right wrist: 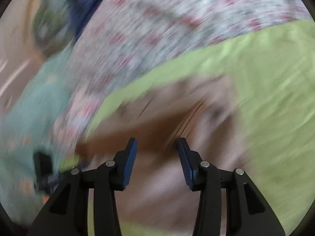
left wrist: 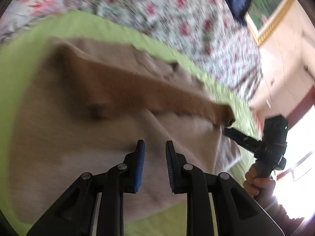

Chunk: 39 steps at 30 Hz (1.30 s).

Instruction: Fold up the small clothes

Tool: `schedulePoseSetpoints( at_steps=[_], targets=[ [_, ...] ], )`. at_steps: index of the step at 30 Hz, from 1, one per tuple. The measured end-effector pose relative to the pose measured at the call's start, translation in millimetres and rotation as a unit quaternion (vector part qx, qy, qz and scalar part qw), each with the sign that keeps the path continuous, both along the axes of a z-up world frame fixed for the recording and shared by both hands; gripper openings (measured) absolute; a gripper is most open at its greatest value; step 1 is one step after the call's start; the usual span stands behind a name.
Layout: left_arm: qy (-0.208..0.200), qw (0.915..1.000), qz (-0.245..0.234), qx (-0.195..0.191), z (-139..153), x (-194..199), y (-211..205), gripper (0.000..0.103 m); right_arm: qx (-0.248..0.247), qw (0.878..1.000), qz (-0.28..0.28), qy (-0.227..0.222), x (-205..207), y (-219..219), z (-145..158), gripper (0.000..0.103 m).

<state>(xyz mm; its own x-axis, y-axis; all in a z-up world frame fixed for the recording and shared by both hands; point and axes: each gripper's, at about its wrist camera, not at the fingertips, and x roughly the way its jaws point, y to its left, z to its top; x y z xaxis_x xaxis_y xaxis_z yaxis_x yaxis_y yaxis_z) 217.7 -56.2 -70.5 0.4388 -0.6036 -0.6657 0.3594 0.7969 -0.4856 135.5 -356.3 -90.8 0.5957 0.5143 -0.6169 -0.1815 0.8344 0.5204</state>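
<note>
Below, the beige garment lies under both released tongs, nothing gripped.

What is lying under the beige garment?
The beige garment rests on a green sheet, which lies over a floral bedspread. Whatever is directly beneath the garment's middle is covered.

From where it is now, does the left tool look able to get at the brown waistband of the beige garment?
Probably yes. The left tool is open and empty over the beige garment, and the brown waistband lies just ahead, uncovered; only the right tool sits near its far end.
</note>
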Motion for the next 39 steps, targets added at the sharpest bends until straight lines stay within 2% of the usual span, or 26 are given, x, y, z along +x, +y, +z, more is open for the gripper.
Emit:
schedulePoseSetpoints(
  at_steps=[2, 3, 6, 9, 12, 15, 17, 20, 24, 28, 30, 33, 36, 39],
  targets=[
    [-0.005, 0.9991, -0.006, 0.042, -3, 4, -13, 0.021, -0.041, 0.998, 0.045, 0.007, 1, 26, -10, 0.046],
    [-0.005, 0.9983, -0.006, 0.058, -5, 12, -16, 0.020, -0.059, 0.997, 0.051, 0.013, 7, 30, -14, 0.046],
    [-0.005, 0.9986, 0.006, 0.053, 2, 40, -6, 0.019, -0.109, 0.994, 0.011, 0.018, 34, 18, -13, 0.046],
    [-0.013, 0.9961, 0.056, 0.067, 19, 80, 12, 0.019, -0.127, 0.991, -0.045, 0.012, 67, -8, -3, 0.045],
    [-0.031, 0.9876, 0.127, 0.087, 35, 112, 38, 0.021, -0.113, 0.988, -0.104, 0.006, 98, -37, 8, 0.045],
    [-0.024, 0.9827, 0.169, 0.071, 43, 121, 65, 0.022, -0.085, 0.986, -0.141, 0.013, 104, -56, 17, 0.045],
    [-0.020, 0.9826, 0.177, 0.051, 44, 110, 77, 0.026, -0.059, 0.988, -0.139, 0.007, 89, -57, 23, 0.045],
    [-0.011, 0.9845, 0.168, 0.051, 33, 69, 80, 0.030, -0.054, 0.991, -0.126, 0.001, 62, -48, 20, 0.046],
    [-0.001, 0.9887, 0.149, 0.011, 26, 4, 81, 0.031, -0.041, 0.992, -0.117, 0.031, 24, -38, -1, 0.047],
    [-0.010, 0.9900, 0.140, -0.006, 24, -54, 78, 0.051, -0.021, 0.990, -0.133, 0.050, -17, -37, -20, 0.047],
    [-0.008, 0.9902, 0.139, -0.011, 19, -81, 76, 0.054, -0.017, 0.986, -0.156, 0.059, -35, -39, -27, 0.047],
    [0.009, 0.9900, 0.139, -0.024, 10, -103, 77, 0.055, 0.000, 0.983, -0.178, 0.051, -60, -43, -23, 0.047],
    [0.027, 0.9877, 0.150, -0.035, -5, -120, 77, 0.056, -0.004, 0.985, -0.168, 0.042, -74, -36, -16, 0.047],
    [0.037, 0.9846, 0.165, -0.043, -12, -118, 79, 0.058, -0.003, 0.987, -0.154, 0.040, -84, -29, -8, 0.047]
  ],
)
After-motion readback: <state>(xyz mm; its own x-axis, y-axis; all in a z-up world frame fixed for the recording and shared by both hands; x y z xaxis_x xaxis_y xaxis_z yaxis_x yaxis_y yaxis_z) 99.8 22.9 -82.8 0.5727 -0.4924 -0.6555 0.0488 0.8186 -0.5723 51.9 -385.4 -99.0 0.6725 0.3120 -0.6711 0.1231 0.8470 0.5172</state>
